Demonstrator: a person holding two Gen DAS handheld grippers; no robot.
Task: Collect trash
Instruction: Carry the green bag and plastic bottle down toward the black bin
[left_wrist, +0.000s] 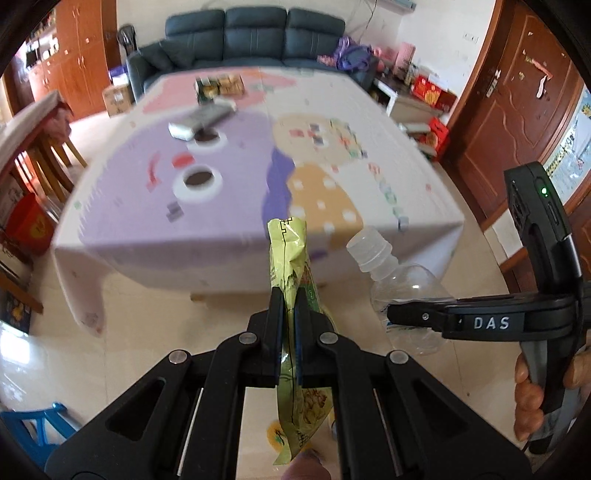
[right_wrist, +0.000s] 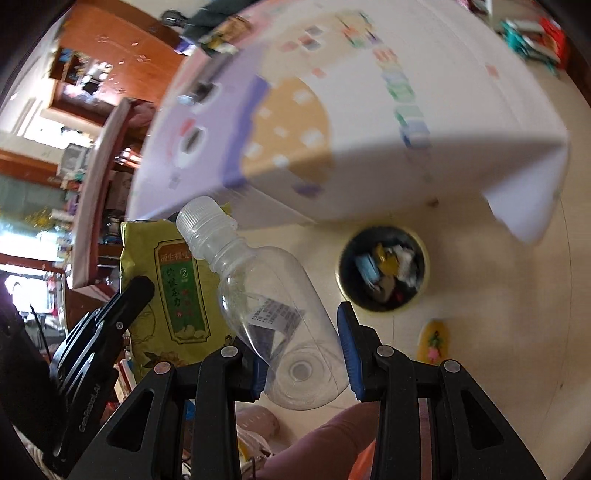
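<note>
Jaws of the left gripper (left_wrist: 290, 295) are clamped on a green wrapper (left_wrist: 290, 258); right gripper (right_wrist: 303, 354) jaws straddle a clear bottle (right_wrist: 273, 314) loosely. Slippage is judged likely short of the bin (right_wrist: 382, 271) on the floor.

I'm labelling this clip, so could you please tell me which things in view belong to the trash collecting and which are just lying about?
Part of the job:
- green snack wrapper, clamped in the left hand-held gripper
- empty clear bottle, held in the right hand-held gripper
- trash bin on the floor, already holding rubbish

Just lying about:
- sofa
- snack boxes on the table
- blue stool
</note>
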